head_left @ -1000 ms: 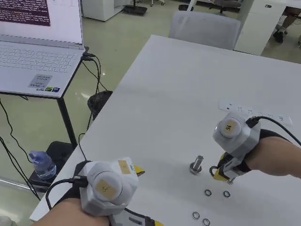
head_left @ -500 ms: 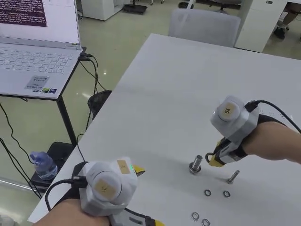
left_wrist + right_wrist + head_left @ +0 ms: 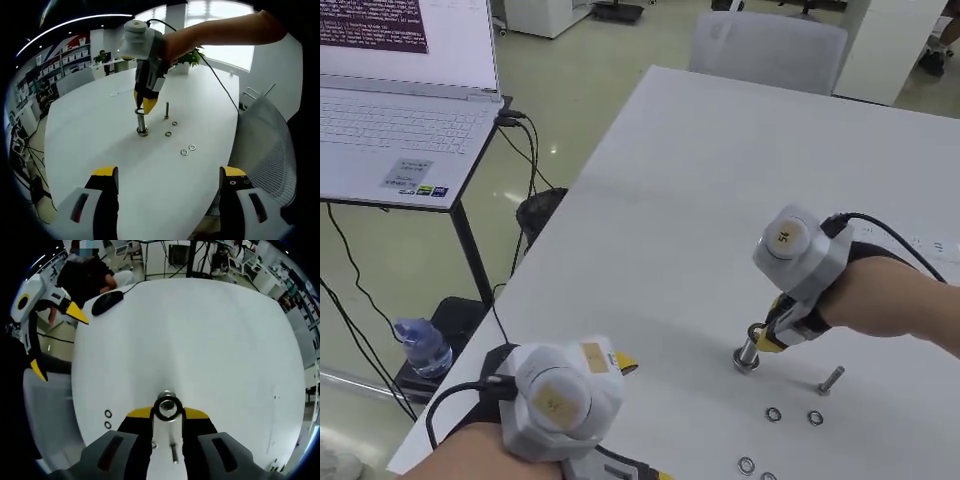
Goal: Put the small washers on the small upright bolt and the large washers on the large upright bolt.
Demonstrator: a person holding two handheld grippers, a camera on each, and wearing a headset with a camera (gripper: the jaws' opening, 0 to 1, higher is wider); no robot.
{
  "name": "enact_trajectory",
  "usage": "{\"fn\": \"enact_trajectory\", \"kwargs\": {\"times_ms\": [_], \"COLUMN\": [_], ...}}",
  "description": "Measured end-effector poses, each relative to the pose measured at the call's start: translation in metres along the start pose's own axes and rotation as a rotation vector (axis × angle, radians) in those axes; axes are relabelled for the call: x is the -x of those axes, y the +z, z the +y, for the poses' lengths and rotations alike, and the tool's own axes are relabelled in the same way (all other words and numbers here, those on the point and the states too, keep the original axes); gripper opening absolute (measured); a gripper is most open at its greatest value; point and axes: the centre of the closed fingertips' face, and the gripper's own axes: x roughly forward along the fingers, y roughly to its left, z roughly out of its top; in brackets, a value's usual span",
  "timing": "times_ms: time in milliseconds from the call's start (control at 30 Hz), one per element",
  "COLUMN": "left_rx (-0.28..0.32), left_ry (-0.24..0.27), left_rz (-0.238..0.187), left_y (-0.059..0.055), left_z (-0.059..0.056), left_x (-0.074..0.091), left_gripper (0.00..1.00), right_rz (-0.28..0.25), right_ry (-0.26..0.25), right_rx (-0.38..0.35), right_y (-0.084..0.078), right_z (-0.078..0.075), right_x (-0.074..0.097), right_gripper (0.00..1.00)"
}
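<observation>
Since a second ago the right gripper (image 3: 767, 338) has swung from beside the small bolt (image 3: 831, 379) to the large bolt (image 3: 747, 357) — its jaws are pinched on a large washer (image 3: 156, 409) at the bolt's top. Left gripper (image 3: 170, 172) gapes wide, empty, well back — loose washers (image 3: 168, 134) lie near the bolts.

I get bright, even overhead light; the white desk (image 3: 700, 200) glares softly, shadows are faint, fisheye edges bend.
</observation>
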Motion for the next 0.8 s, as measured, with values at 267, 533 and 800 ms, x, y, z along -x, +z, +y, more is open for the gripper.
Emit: {"fn": "enact_trajectory", "kwargs": {"times_ms": [267, 533, 800], "left_rx": [0.007, 0.002, 0.005], "left_ry": [-0.004, -0.002, -0.003], "left_rz": [-0.001, -0.001, 0.004], "left_y": [-0.001, 0.000, -0.004], "left_z": [0.002, 0.003, 0.001], "left_x": [0.000, 0.001, 0.002], "left_gripper": [0.83, 0.83, 0.82], "right_rz": [0.023, 0.035, 0.063], "right_ry": [0.005, 0.011, 0.016], "right_rx": [0.007, 0.009, 0.021], "right_y": [-0.002, -0.003, -0.009], "right_z": [0.001, 0.002, 0.004], "right_x": [-0.009, -0.018, -0.030], "right_gripper": [0.21, 0.21, 0.21]}}
